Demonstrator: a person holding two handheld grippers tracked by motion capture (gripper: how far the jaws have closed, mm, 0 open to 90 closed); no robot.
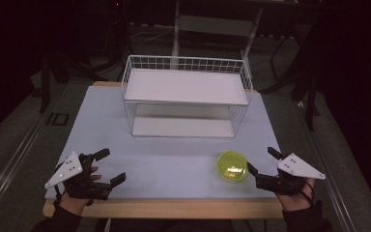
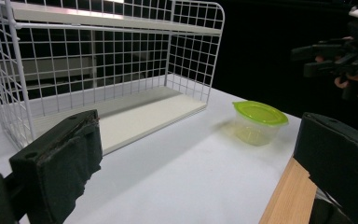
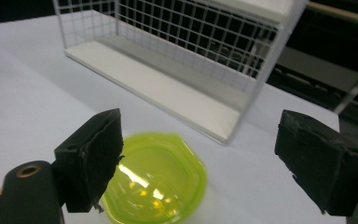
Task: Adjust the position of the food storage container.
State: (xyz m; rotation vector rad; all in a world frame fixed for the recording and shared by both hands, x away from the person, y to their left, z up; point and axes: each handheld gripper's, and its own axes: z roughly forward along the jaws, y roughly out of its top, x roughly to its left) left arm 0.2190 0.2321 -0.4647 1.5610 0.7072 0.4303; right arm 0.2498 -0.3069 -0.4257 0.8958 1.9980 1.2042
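Left gripper (image 1: 110, 166): open, empty, near table's (image 1: 174, 159) front-left corner.
Right gripper (image 1: 261, 160): open, empty, just beside tub (image 1: 232, 166), front-right.
Rack (image 1: 186, 96): back centre.

Wire rack (image 1: 185, 96) blocks rear; tabletop (image 1: 154, 159) in front open.

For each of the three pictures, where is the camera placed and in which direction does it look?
High view: above the near table edge, looking forward and down; both hands, left gripper and right gripper show.
Left gripper view: rides the left gripper, faces the wire rack and green-lidded container; own jaws, other hand.
Right gripper view: looks down on the container; own jaws open.
All three share rack and container.
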